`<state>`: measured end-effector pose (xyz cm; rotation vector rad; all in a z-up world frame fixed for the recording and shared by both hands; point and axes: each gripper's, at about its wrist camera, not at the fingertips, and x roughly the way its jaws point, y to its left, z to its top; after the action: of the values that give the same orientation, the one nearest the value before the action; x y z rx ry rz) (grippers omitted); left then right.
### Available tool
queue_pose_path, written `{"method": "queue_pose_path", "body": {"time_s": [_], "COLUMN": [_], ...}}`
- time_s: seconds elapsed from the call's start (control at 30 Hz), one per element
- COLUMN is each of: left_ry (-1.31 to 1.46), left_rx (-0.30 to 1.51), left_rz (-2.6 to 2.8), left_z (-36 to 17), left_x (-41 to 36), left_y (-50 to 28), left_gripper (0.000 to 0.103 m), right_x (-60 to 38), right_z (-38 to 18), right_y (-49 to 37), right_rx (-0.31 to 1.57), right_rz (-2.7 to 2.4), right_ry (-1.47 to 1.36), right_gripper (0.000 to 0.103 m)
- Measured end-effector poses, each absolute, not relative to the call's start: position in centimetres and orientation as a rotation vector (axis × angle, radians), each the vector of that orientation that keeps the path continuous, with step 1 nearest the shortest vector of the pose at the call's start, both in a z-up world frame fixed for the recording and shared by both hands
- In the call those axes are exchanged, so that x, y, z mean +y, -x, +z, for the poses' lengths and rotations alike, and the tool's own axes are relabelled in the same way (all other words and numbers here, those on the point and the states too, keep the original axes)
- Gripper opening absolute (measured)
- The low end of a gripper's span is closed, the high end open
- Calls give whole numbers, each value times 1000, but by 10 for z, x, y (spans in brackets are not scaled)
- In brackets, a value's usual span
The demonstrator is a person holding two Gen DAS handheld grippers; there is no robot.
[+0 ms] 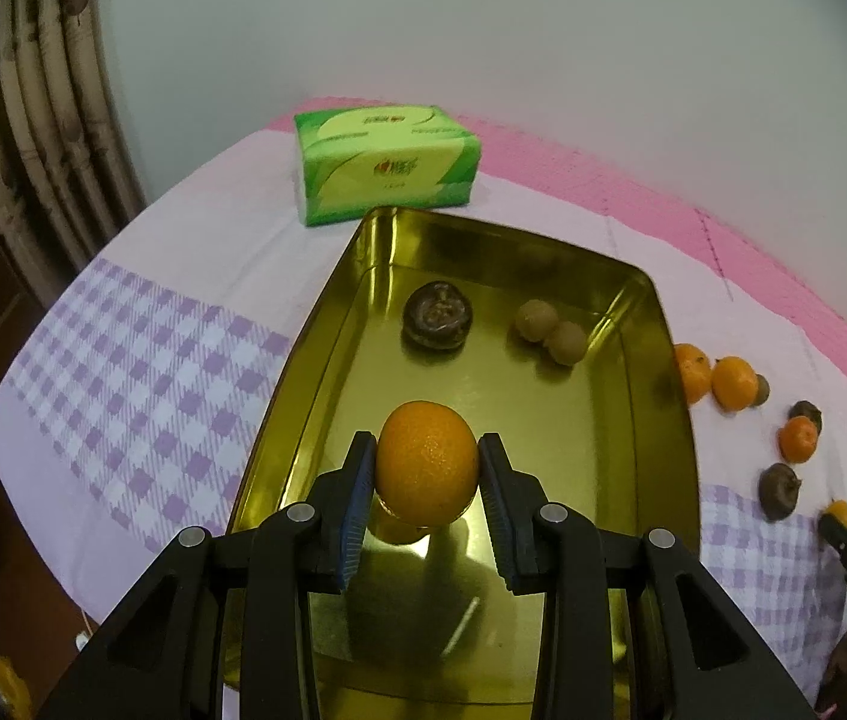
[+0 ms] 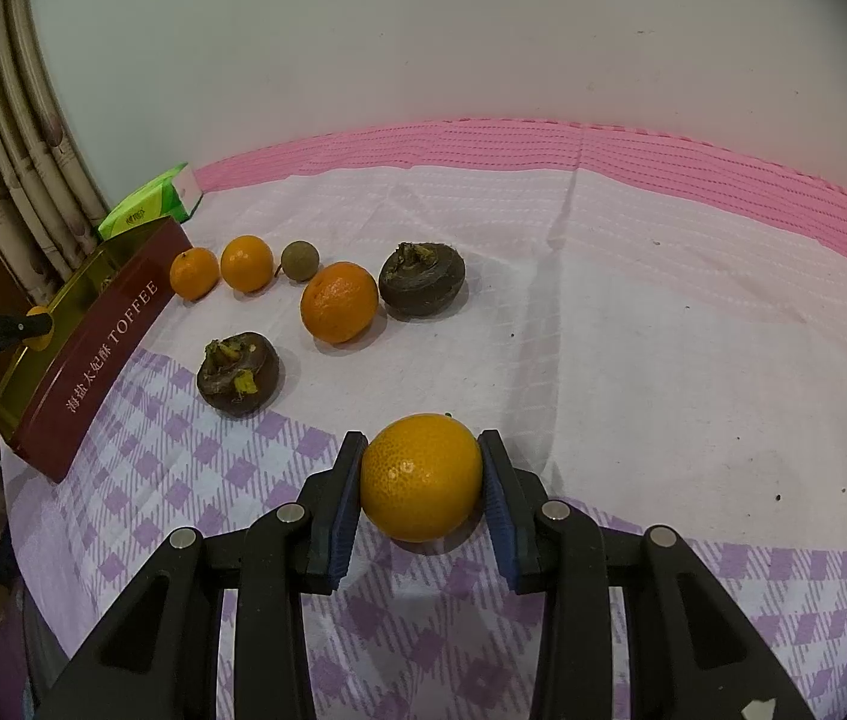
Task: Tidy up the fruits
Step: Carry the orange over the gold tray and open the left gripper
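My left gripper point(image 1: 427, 468) is shut on an orange point(image 1: 427, 471), held low over the near part of a gold tin tray point(image 1: 672, 420). Inside the tray lie a dark mangosteen point(image 1: 436, 315) and two small brown fruits point(image 1: 549, 330). My right gripper point(image 2: 420, 480) is shut on another orange point(image 2: 422, 477) just above the checked cloth. Beyond it on the cloth lie a larger orange point(image 2: 339, 301), two small oranges point(image 2: 221, 267), a small brown fruit point(image 2: 300, 261) and two mangosteens point(image 2: 422, 279) point(image 2: 237, 374). The tray's red side point(image 2: 105, 354) stands at the left.
A green tissue pack point(image 1: 386, 165) lies behind the tray near the wall. Pink and purple-checked cloth point(image 2: 633, 360) covers the table, whose edge drops off at the left. Curtains point(image 1: 45, 120) hang at the far left. The right of the cloth bears only small specks.
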<state>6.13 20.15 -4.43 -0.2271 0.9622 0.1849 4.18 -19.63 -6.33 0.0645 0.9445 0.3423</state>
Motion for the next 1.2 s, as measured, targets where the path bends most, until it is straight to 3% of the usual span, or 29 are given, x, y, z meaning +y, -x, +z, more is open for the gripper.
{"method": "queue_pose_path", "body": {"time_s": [1.2], "left_ry": [141], "left_rx": [967], "left_rz": [209], "left_z": [-41], "left_x": [189], "left_y": [-61], "left_gripper": [39], "right_x": [-197], "right_z": [-63], "right_y": [-42], "right_rx": [946], "right_rz": [341], "right_ry": [-63], "right_gripper": [35]}}
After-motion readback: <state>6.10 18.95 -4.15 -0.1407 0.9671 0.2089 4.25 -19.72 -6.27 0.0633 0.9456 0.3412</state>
